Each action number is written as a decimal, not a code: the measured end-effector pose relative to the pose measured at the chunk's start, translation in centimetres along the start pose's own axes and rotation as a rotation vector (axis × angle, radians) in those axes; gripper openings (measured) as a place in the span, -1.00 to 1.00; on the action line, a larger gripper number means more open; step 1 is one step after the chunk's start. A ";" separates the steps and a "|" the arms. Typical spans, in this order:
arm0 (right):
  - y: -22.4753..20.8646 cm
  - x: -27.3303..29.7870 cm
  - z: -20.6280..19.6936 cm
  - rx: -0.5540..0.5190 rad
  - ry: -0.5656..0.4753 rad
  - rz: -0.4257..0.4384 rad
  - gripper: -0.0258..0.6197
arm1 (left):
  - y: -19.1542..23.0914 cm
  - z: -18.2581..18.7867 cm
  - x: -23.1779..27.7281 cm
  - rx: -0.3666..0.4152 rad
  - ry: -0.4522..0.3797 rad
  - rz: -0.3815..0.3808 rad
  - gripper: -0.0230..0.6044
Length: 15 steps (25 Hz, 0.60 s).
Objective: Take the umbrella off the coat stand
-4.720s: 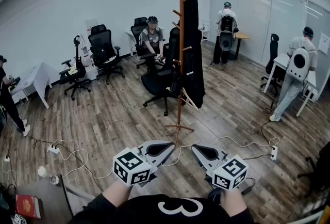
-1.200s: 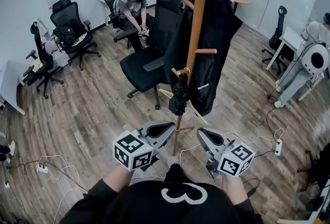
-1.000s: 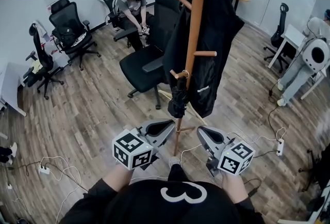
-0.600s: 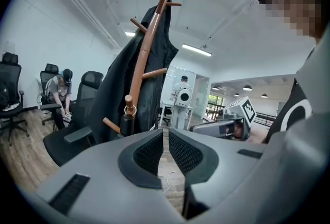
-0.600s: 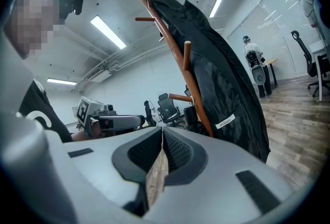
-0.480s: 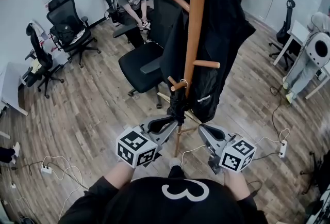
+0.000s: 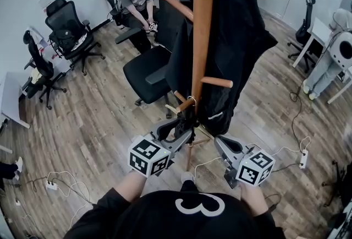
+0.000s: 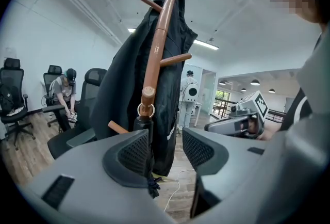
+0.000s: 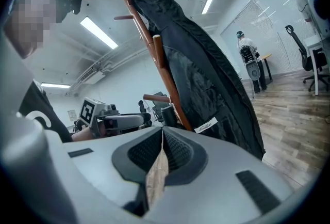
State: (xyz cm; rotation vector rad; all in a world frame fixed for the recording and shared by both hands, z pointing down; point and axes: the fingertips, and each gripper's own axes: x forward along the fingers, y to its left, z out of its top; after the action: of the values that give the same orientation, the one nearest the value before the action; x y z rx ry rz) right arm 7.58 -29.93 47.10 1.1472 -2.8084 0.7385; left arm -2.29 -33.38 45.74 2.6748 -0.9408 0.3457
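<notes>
Left gripper (image 8: 165,145) nearer, jaws newly apart, umbrella (image 8: 142,127) between them.

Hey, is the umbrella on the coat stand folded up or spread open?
Folded. The umbrella hangs as a narrow black bundle from a low peg of the coat stand.

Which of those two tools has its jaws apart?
The left tool: its jaws have just been opening, with the hanging umbrella at the gap's edge. The right tool has its jaws together, empty.
</notes>
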 end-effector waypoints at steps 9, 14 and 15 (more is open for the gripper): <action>-2.4 0.0 0.2 0.021 0.006 -0.022 -0.83 | 2.6 0.2 2.7 0.011 0.008 0.056 -0.14; -3.3 0.0 0.0 0.034 0.015 -0.035 -0.83 | 3.5 -0.1 4.2 0.023 0.021 0.066 -0.11; -3.7 0.0 0.1 0.038 0.019 -0.037 -0.83 | 3.6 -0.1 4.7 0.022 0.026 0.068 -0.10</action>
State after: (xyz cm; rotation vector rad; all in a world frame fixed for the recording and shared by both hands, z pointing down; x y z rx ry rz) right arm 10.08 -32.25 48.59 1.1872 -2.7615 0.7989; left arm -1.07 -38.73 47.94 2.6559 -1.0277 0.4063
